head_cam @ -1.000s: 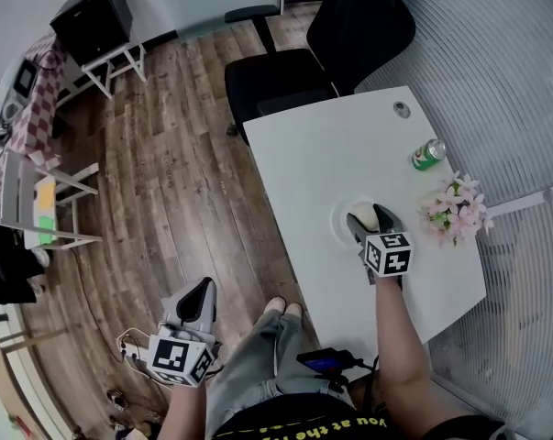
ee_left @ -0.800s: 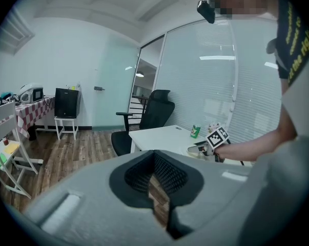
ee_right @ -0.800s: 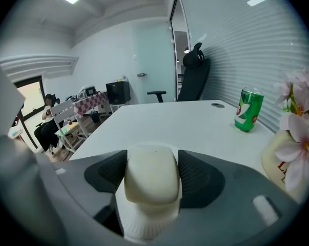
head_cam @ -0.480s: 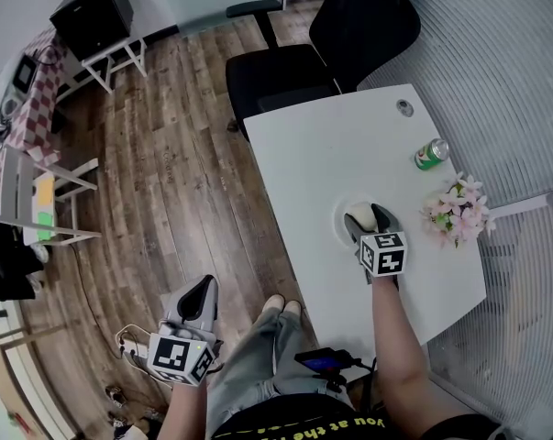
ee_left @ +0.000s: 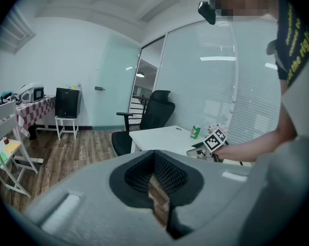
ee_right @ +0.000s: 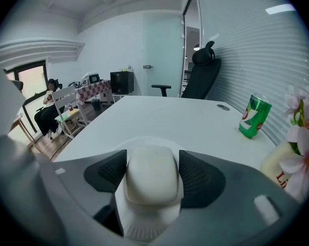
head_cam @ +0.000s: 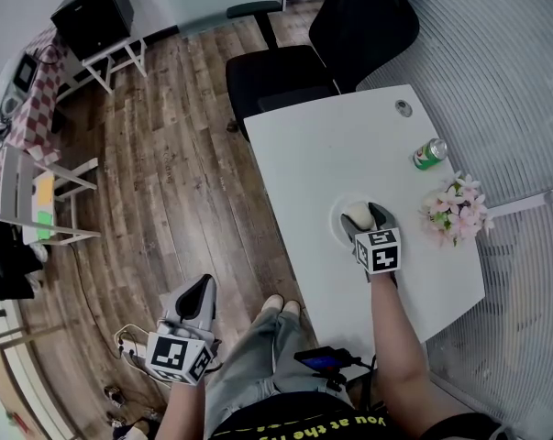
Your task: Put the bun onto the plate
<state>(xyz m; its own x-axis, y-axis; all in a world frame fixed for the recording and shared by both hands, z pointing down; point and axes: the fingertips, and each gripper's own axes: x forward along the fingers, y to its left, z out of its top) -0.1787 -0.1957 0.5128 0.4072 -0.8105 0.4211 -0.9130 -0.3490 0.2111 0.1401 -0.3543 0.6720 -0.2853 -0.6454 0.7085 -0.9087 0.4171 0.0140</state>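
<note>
Bun [head_cam: 357, 215] clamped in right tongs [head_cam: 366, 218], low over plate [head_cam: 338, 225] on bench [head_cam: 331, 154]; contact unclear. Placing step, seemingly near done. Next likely needs spreading to release. Left tongs [head_cam: 201, 291] narrow, empty, well away from plate.

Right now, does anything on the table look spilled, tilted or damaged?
Nothing stands out. The green can and the flowers stand upright, nothing is spilled, and the bun is held intact in the right claw over the plate.

The bun [ee_right: 150, 181] is smooth and matt, the plate [ee_right: 144, 228] ribbed paper. The floor [head_cam: 166, 181] is grained wood.
</note>
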